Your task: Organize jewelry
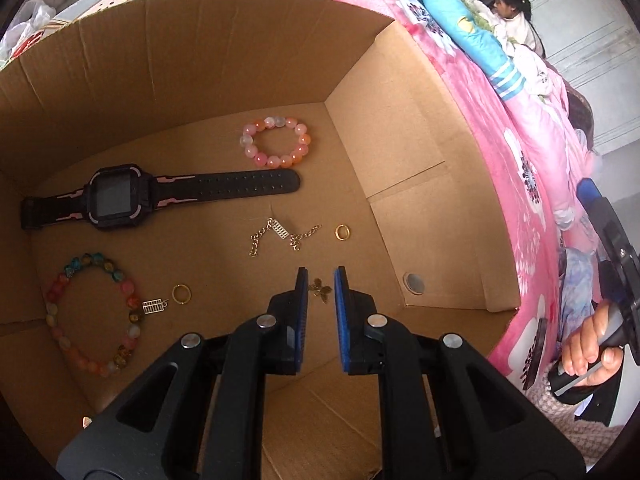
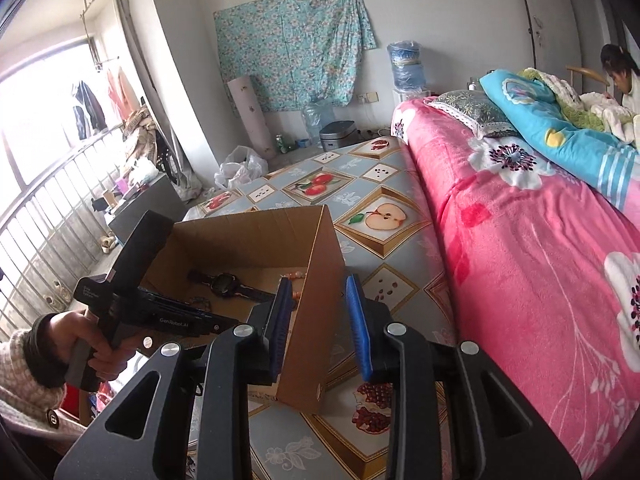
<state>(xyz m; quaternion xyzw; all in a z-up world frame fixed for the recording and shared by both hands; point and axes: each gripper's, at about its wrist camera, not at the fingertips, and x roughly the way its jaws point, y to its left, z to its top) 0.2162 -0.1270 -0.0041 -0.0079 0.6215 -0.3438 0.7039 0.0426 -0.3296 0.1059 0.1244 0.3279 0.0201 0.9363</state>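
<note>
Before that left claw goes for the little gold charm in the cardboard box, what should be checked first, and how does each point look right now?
1. Left gripper empty: ok, nothing pinched between the pads.
2. Lined up with gold charm: ok, charm shows in the narrow gap at the tips.
3. Gap wide enough to close around the charm: cannot tell.
4. Chain and gold ring out of the way: ok, both lie apart beyond it.
5. Right gripper out of the way: ok, open, outside the cardboard box.

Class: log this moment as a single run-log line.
left gripper: above small gold charm, none gripped | right gripper: open, empty, outside cardboard box
</note>
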